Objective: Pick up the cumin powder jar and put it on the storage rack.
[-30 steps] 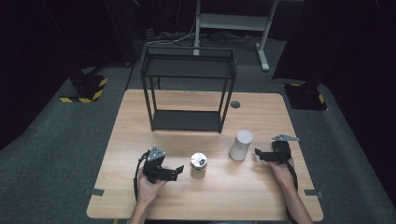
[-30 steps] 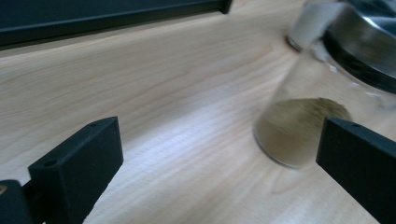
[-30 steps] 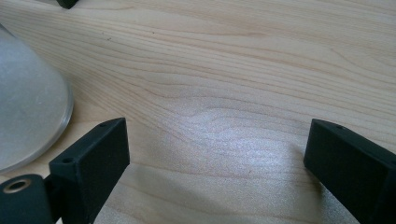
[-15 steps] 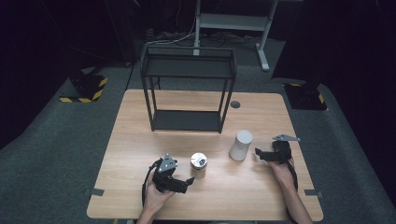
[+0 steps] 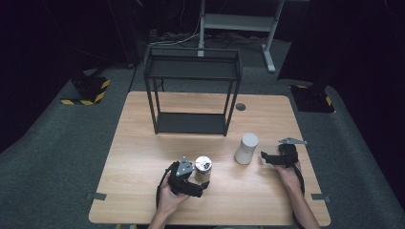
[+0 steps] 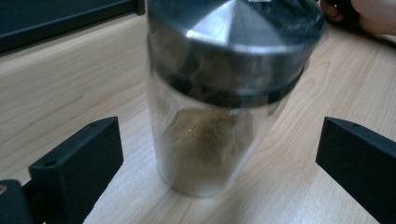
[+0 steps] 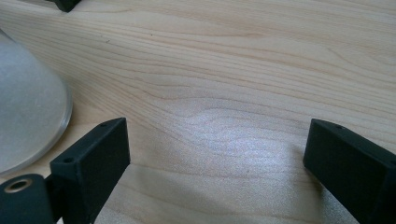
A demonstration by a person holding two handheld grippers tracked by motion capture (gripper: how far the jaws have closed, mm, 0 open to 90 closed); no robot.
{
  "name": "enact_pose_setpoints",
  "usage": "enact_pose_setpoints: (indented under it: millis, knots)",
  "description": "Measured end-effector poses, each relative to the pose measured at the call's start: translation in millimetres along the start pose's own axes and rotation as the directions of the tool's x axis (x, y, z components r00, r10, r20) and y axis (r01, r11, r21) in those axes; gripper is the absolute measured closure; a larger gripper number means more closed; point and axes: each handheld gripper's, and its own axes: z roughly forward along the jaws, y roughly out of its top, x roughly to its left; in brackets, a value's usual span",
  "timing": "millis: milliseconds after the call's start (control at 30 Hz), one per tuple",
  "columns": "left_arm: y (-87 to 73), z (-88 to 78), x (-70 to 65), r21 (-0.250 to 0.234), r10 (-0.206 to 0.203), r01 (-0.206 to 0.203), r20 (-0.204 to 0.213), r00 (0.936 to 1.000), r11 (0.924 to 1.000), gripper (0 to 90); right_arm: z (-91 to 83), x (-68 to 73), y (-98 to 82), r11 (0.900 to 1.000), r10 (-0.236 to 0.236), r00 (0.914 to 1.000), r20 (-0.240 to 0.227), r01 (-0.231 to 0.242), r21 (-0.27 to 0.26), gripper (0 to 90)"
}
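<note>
A glass jar point(image 5: 203, 165) with a metal lid stands near the front middle of the wooden table point(image 5: 138, 157). In the left gripper view the jar point(image 6: 210, 93) is close up and holds brownish powder. My left gripper point(image 5: 199, 180) is just in front of it and open point(image 6: 217, 158), one jaw on each side of the jar and neither touching it. A white cylinder point(image 5: 246, 148) stands to the right. My right gripper point(image 5: 264, 157) points at it from the right, open point(image 7: 224, 154) over bare wood, with the cylinder point(image 7: 28, 116) left of its jaws.
A black two-tier metal shelf frame point(image 5: 191, 90) stands at the back middle of the table. A small round dark spot point(image 5: 240, 107) lies to its right. Dark floor surrounds the table.
My left gripper has moved right and swung round toward the jar, so its jaws now straddle it. The right gripper, jar and cylinder have stayed put.
</note>
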Motion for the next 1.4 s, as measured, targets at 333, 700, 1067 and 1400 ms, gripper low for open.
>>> enact_pose_setpoints:
  millis: [333,700,1067,1400]
  knots:
    - [11.4,16.5,-9.2,0.010,0.009,-0.009,-0.040,0.9992,0.9999,3.7,-0.3,-1.4,-0.2,1.000,0.005,1.0000,-0.008,-0.005,-0.001,6.9]
    - [17.6,28.2,-13.4,0.034,0.004,-0.002,-0.065,0.9979,0.9994,11.3,-0.2,-1.1,-0.2,1.000,0.003,1.0000,-0.006,-0.003,-0.001,7.1]
    - [18.4,34.3,-21.5,0.042,0.014,-0.010,-0.096,0.9953,0.9991,18.4,-0.4,-0.5,-0.2,1.000,0.007,1.0000,-0.001,-0.007,-0.001,7.4]
    - [16.1,35.5,-24.4,0.042,0.017,-0.012,-0.114,0.9933,0.9991,24.7,-0.4,-0.6,-0.5,1.000,0.008,1.0000,-0.002,-0.008,-0.002,7.5]
